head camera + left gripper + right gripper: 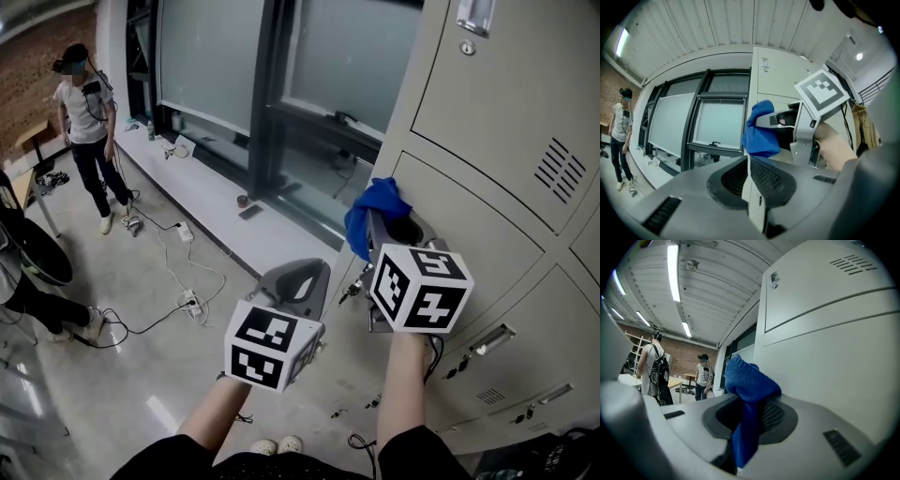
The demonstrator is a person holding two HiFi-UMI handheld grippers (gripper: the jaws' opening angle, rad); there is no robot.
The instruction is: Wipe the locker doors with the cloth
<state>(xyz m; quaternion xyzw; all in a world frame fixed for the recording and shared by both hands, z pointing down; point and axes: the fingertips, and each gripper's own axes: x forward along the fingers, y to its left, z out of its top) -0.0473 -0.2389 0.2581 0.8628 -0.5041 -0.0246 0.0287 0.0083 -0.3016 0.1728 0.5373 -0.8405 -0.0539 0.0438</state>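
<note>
— So, head view first: why is the cloth up there?

— The right gripper (386, 228) is clamped on the blue cloth (373, 208), which bunches out past the jaw tips at the left edge of a grey locker door (469, 239). I can't tell whether the cloth is touching the door. My guess is that the bunch is left sticking out so that fabric, not plastic, meets the metal. The left gripper (298, 279) hangs lower and to the left, away from the lockers, and is probably just being kept clear. Cables (178, 281) trail over the pale floor at far left.

— And the left gripper view?

— Its jaws are drawn in with only a pale sliver between them, and nothing is held. Beyond them the cloth sits at the edge of the locker bank, and there's a dark-framed window (717, 123) to the left.

— Right gripper view?

— The cloth is pinched between the jaws. One fold stands above them and a tail hangs near the camera. The door fills the right side, smooth and painted, with a lock (774, 278) and vent slits (853, 261) higher up. I'd judge it wipes easily, though the fittings could snag the fabric.

— The room?

— There are strip lights (674, 273) on a ribbed ceiling and a brick wall (679, 355) far off. A person (702, 376) is standing at far left.
</note>
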